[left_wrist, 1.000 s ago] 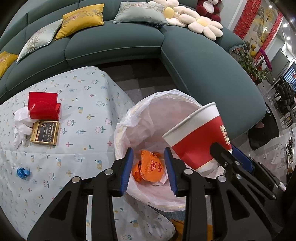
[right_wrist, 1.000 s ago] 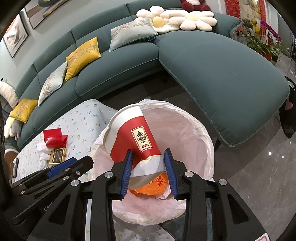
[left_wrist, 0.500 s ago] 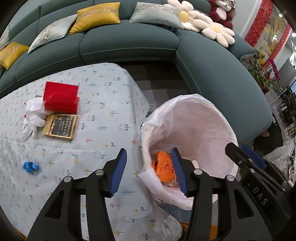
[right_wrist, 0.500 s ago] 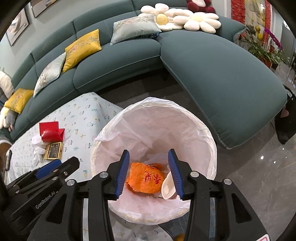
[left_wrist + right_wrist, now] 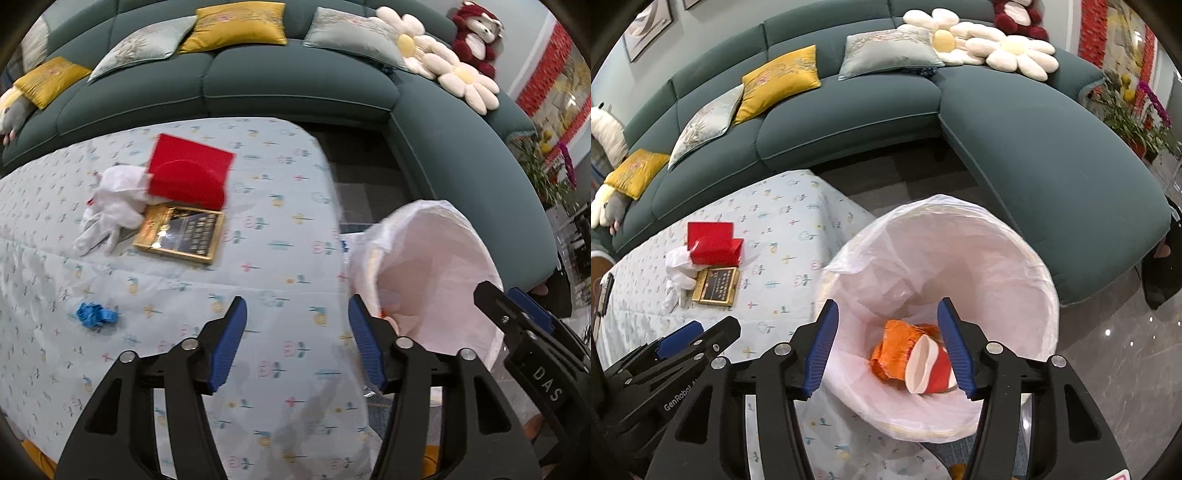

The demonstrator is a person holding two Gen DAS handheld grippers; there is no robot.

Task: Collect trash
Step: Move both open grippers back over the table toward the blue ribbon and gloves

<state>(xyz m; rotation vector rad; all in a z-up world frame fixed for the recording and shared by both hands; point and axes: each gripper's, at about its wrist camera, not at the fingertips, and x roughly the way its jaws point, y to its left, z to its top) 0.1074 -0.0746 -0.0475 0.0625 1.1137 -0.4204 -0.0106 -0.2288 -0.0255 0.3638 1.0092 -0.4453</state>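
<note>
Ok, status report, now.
Both grippers, left and right, open and empty, jaws just widened. Cup in bin. Blue scrap left on table, path clear.

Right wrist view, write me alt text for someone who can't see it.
A red and white paper cup lies on its side on an orange wrapper inside a white-lined trash bin, seen between the open, empty jaws of the right tool. Left of the bin, a floral-clothed table holds a red box, white tissue and a gold-framed plaque.
</note>
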